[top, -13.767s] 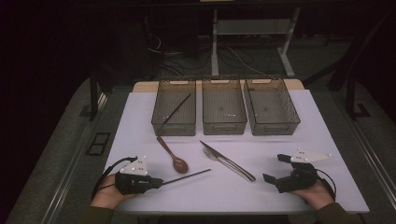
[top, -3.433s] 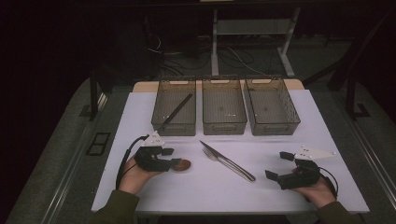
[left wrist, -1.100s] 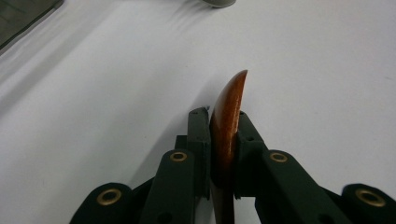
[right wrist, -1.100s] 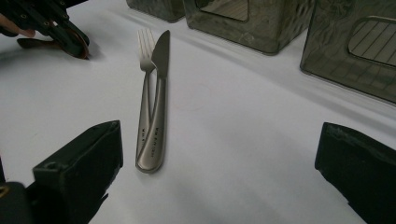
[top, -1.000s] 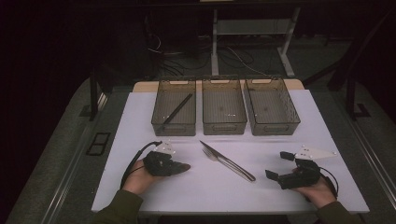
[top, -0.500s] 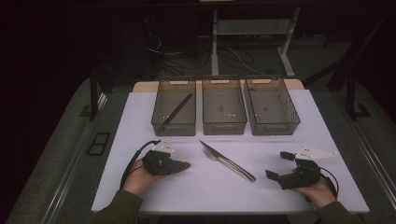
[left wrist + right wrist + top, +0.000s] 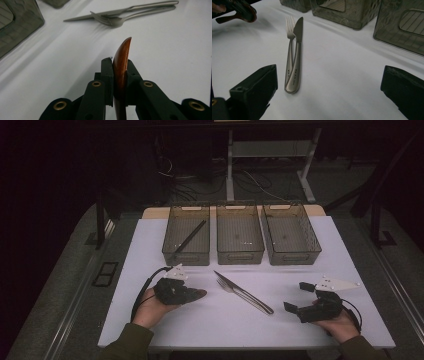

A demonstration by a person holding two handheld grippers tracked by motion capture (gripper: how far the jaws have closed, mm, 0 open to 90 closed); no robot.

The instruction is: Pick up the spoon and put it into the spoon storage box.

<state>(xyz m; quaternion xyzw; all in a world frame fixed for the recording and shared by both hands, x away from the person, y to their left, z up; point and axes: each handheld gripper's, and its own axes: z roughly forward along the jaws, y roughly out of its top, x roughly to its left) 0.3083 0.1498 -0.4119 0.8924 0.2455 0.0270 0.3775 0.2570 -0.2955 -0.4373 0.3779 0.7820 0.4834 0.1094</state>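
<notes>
My left gripper [image 7: 119, 65] is shut on a brown wooden spoon [image 7: 121, 53], held on edge, its bowl poking out past the jaw tips. In the high view this gripper [image 7: 186, 295] hovers low over the white table's left front, with the spoon's bowl [image 7: 199, 293] pointing right. My right gripper [image 7: 329, 72] is open and holds nothing; in the high view it [image 7: 298, 297] rests at the right front. Between the two lie a steel knife [image 7: 296, 55] and fork [image 7: 290, 26] side by side, seen also as the knife and fork [image 7: 245, 293] in the high view.
Three dark see-through bins stand in a row at the back: the left bin [image 7: 172, 254] holds a thin black stick [image 7: 190, 236], while the middle bin [image 7: 240, 255] and right bin [image 7: 295, 257] look bare. The white table [image 7: 150, 240] ends close behind them.
The spoon lay on the table 13.8 s ago; now the left gripper holds it and has drifted slightly away from the front edge. The right gripper has barely moved.
</notes>
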